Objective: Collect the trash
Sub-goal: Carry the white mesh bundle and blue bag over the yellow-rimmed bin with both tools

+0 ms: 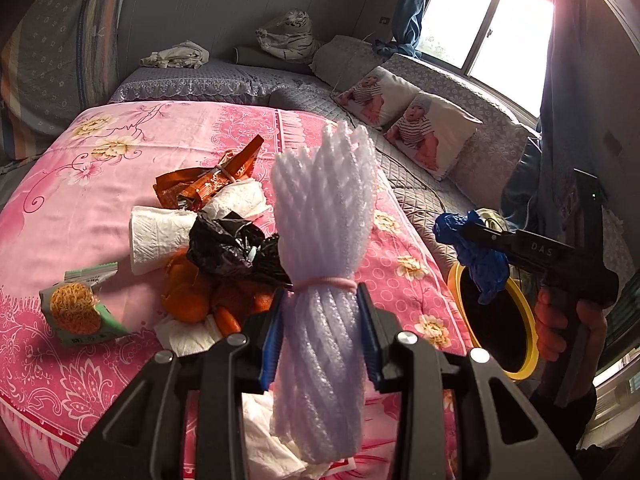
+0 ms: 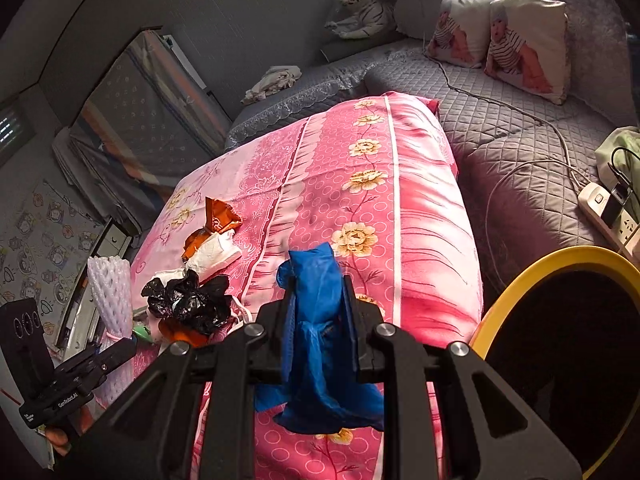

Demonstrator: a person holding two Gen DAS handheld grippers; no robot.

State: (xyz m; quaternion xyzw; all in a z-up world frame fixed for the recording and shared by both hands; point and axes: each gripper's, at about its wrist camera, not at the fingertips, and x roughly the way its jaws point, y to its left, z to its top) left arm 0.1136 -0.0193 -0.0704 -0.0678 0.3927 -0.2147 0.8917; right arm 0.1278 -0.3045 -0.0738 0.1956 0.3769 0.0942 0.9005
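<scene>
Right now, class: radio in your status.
Left gripper shut on foam netting. Right gripper shut on blue glove. Yellow bin close, nothing blocking.

Right gripper [image 2: 320, 300]: we see it clamped on a blue glove [image 2: 320, 344].
Landmark: our pink floral quilt [image 2: 380, 208].
Bin [image 2: 520, 280]: yellow-rimmed, just right of the quilt.
Trash pile [image 2: 192, 300]: on the quilt's left part.
Left gripper [image 2: 116, 340]: beyond the quilt's left edge, pinching white foam netting [image 2: 110, 296].
</scene>
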